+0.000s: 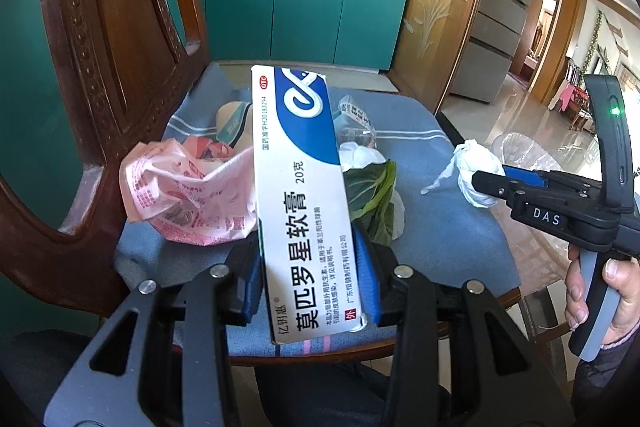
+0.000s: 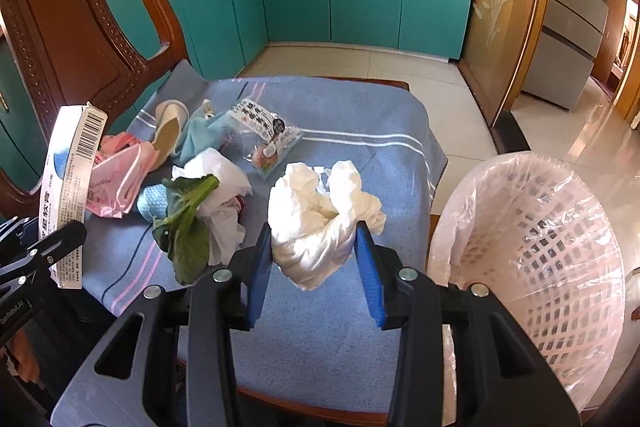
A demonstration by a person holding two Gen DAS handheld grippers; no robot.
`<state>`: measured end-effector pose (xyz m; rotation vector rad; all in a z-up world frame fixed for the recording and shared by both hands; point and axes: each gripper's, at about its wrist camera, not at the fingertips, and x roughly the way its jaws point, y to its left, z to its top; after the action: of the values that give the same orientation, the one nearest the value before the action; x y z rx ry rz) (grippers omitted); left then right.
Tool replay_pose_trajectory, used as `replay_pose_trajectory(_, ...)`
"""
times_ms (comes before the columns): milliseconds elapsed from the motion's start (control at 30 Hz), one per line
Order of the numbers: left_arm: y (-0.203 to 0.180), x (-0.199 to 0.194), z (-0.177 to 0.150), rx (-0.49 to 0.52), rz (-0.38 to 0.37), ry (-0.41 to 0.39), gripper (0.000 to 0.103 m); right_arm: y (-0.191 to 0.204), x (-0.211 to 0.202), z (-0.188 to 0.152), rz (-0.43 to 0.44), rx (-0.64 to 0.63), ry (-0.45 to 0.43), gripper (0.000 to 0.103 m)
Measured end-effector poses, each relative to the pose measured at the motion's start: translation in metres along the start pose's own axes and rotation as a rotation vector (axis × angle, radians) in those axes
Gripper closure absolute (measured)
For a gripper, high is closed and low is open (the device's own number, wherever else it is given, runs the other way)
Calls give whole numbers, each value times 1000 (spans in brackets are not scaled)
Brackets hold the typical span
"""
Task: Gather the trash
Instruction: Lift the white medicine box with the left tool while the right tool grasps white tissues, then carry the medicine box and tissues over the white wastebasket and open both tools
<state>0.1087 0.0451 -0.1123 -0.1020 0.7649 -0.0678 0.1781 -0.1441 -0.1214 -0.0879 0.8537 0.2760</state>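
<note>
Right wrist view: right gripper (image 2: pixel 316 251) pinches a soft, light tissue wad (image 2: pixel 320 219); left gripper (image 1: pixel 312 267) clamps a stiff ointment box (image 1: pixel 298 183) near its lower end.

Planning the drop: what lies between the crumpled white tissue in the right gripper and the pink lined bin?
Nothing: in the right wrist view, only bare blue cloth separates the crumpled white tissue from the pink lined bin.
</note>
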Motion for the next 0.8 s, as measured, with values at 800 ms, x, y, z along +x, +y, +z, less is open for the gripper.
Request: replay_pose_trajectory(800, -8, 1, 0, 9, -20, 12, 63, -6, -1, -6, 51, 32, 3, 62)
